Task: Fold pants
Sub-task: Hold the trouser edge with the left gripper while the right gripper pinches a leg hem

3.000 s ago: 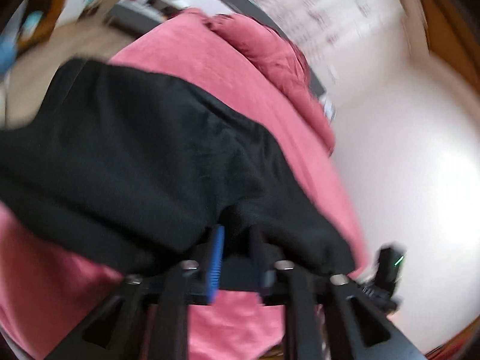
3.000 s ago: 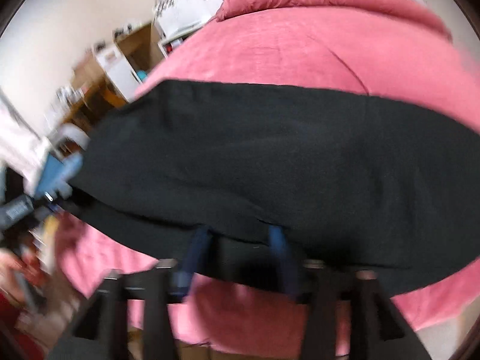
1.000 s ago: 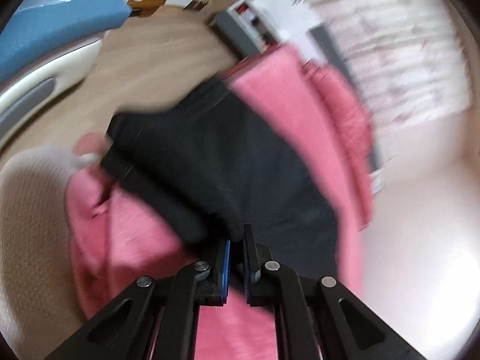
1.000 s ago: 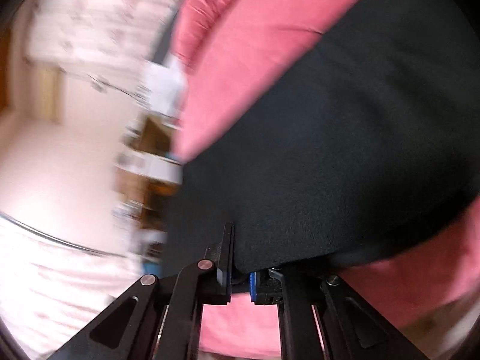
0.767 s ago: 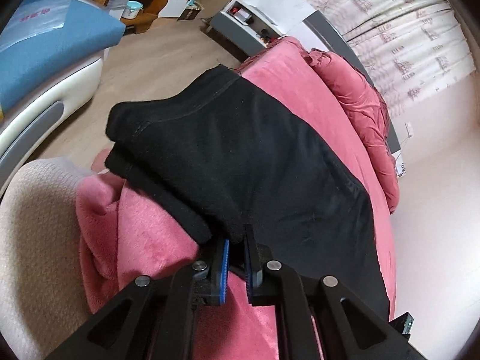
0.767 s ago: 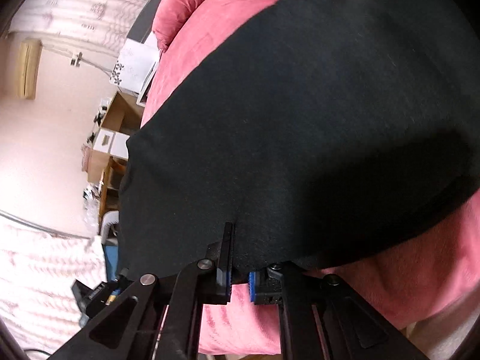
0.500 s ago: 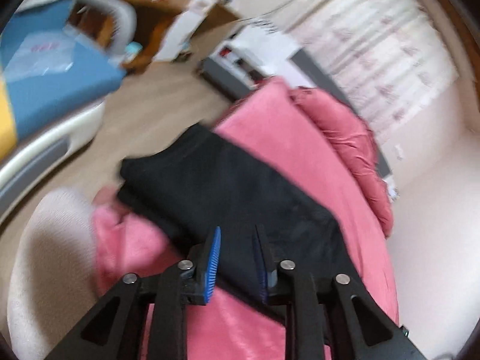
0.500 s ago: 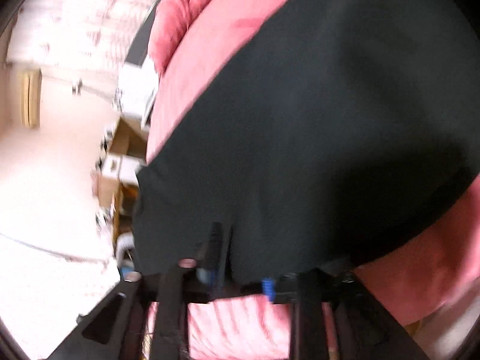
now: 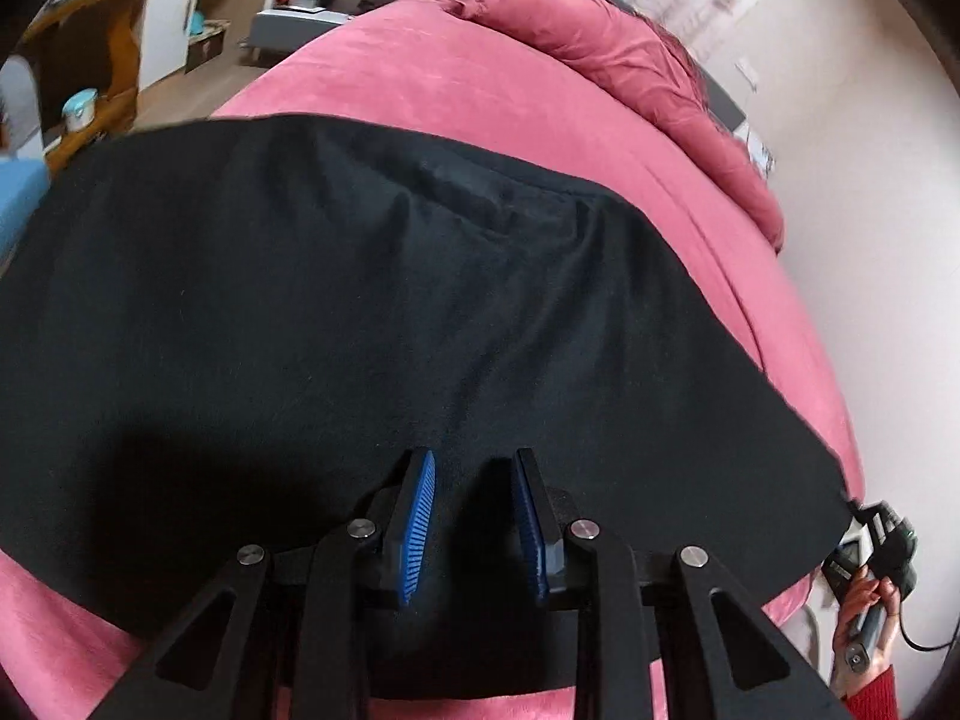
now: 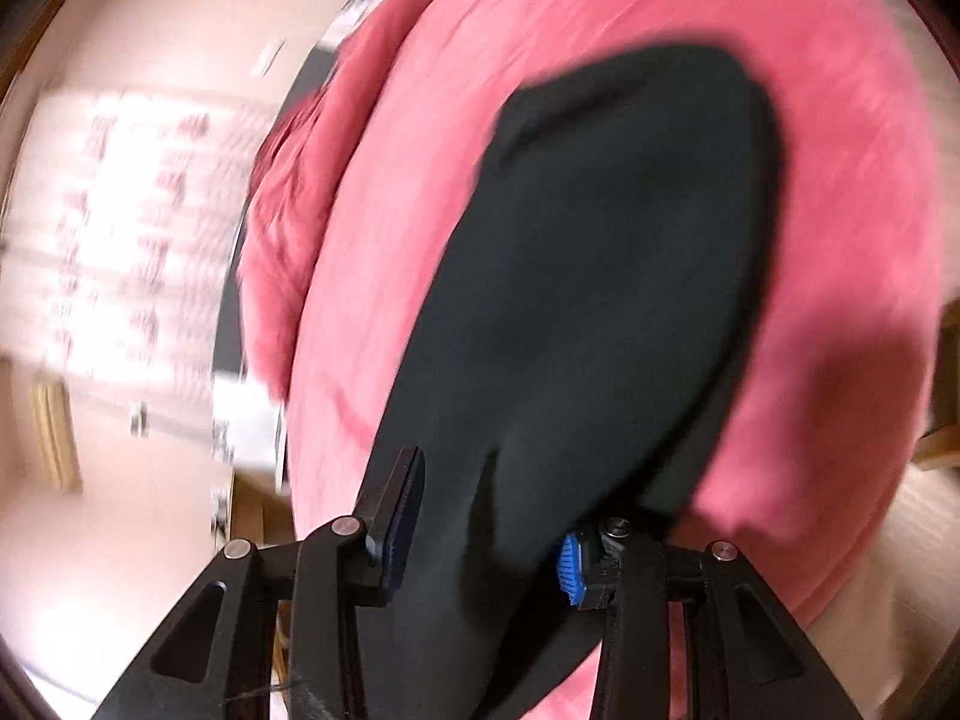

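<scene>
Bedroom with a wide bed under a pink fleece blanket [image 9: 420, 84]; a crumpled red duvet [image 9: 630, 78] is bunched at the far end, and a wooden floor with a grey bench [image 9: 312, 12] lies beyond. Black soft-knit pants [image 9: 360, 312] now lie flat across the near part of the blanket as a broad folded slab, where a second ago both tools were clamped on their edge. Left gripper [image 9: 474, 516] has let go: blue ribbed pads [image 9: 420, 516] stand apart, nothing between them, cloth just ahead. Right gripper [image 10: 486, 522] shows jaws opening in a blurred view; a flap of the black fabric sits between them, no pinch visible. The person's other hand [image 9: 867, 612], red sleeve, grips that tool's handle at the left view's lower right. Judgement: this fold is laid and dropped, next fold or smoothing pending.
</scene>
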